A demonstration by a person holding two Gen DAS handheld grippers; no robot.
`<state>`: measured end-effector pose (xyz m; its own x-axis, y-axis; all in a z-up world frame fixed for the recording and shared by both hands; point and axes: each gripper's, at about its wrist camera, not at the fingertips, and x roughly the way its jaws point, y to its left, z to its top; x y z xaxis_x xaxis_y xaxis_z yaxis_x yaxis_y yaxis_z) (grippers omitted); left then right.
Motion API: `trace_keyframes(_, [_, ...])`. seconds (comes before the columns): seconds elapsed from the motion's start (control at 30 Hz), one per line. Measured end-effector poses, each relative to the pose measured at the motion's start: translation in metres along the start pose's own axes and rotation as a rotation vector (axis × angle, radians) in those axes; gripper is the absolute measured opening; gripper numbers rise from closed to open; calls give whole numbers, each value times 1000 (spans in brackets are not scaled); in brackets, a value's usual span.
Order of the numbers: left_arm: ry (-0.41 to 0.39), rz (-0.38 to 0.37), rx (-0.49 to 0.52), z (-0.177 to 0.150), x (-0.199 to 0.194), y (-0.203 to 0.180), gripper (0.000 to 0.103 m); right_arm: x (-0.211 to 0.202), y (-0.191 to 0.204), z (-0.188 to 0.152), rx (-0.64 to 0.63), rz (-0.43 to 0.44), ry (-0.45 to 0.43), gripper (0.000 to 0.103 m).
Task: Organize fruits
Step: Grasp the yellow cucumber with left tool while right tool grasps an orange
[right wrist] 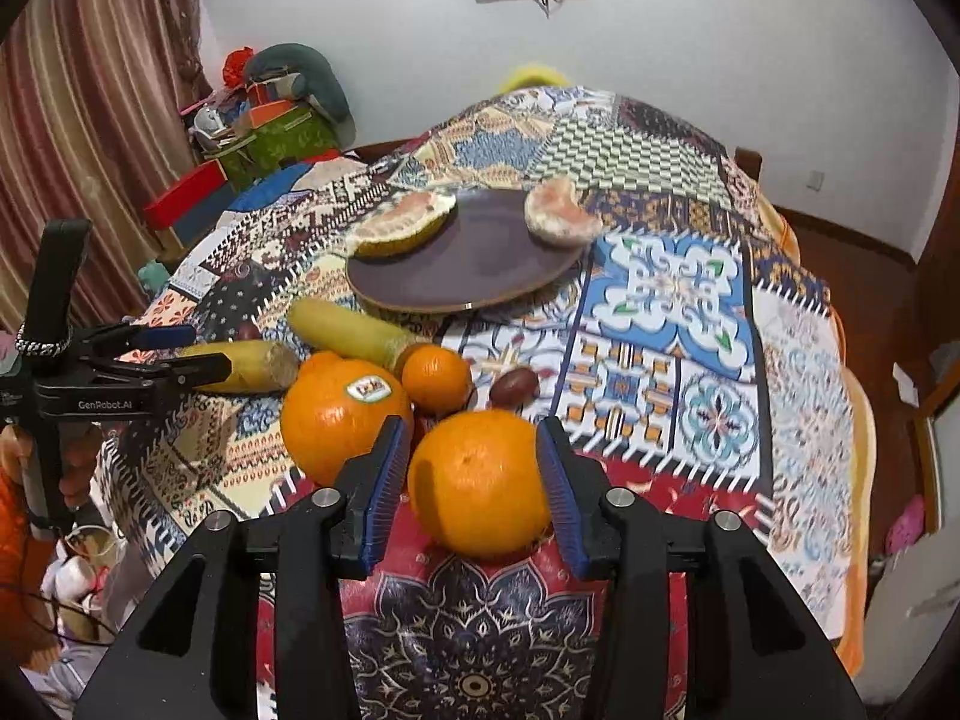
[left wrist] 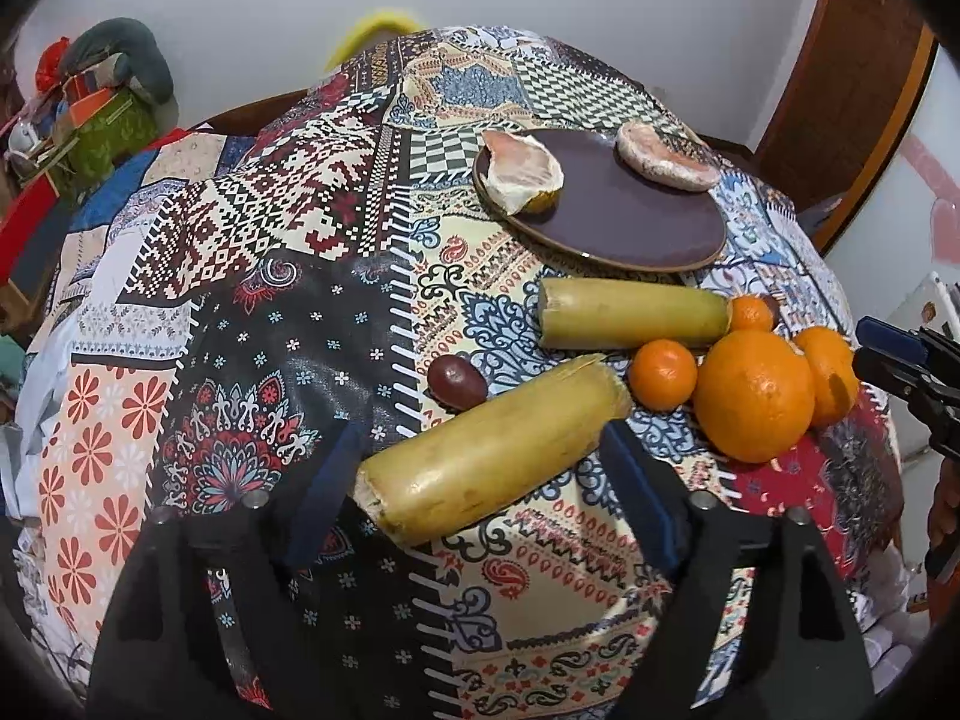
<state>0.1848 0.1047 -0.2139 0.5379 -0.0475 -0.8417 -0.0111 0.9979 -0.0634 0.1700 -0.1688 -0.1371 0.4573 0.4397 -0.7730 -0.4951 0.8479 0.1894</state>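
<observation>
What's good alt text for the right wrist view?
The right gripper straddles an orange on a patchwork tablecloth, fingers close beside it. Behind lie a stickered orange, a tangerine, two yellow stalk pieces and a dark plate with peeled fruit.

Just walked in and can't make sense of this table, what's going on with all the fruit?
A person is sorting fruit on a patchwork tablecloth with a handheld gripper in each hand. The left gripper is open around a yellow-green cut sugarcane piece lying on the cloth. The right gripper is open around a round orange, its right pad at the skin, nothing lifted. A dark brown round plate behind holds two peeled pomelo pieces.
</observation>
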Motion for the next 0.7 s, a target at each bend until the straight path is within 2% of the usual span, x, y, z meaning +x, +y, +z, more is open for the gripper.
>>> trace_keyframes(0.13, [20,-2,-3,3,11,3,89,7,-5,-6,12,-25,20,48])
trace_keyframes(0.2, [19,-9,-6,4,13,2,91,8,-8,-7,35,-8,21,53])
trace_keyframes(0.33, [13,6,19,4,17,-5,93,16,-8,-9,51,25,42,57])
trace_keyframes(0.43, [16,18,30,2,19,-9,93,21,-4,-11,34,4,51,67])
trace_keyframes(0.5, [26,30,34,-1,20,-12,90,24,-3,-12,19,-11,50,69])
trace_keyframes(0.57, [20,42,26,-5,17,-12,82,30,-4,-12,4,-38,61,69])
trace_keyframes(0.63, [17,37,13,-8,11,-11,75,38,-8,-15,25,-6,93,69])
trace_keyframes(0.7, [17,27,-1,-11,6,-10,67,38,-9,-17,44,2,82,69])
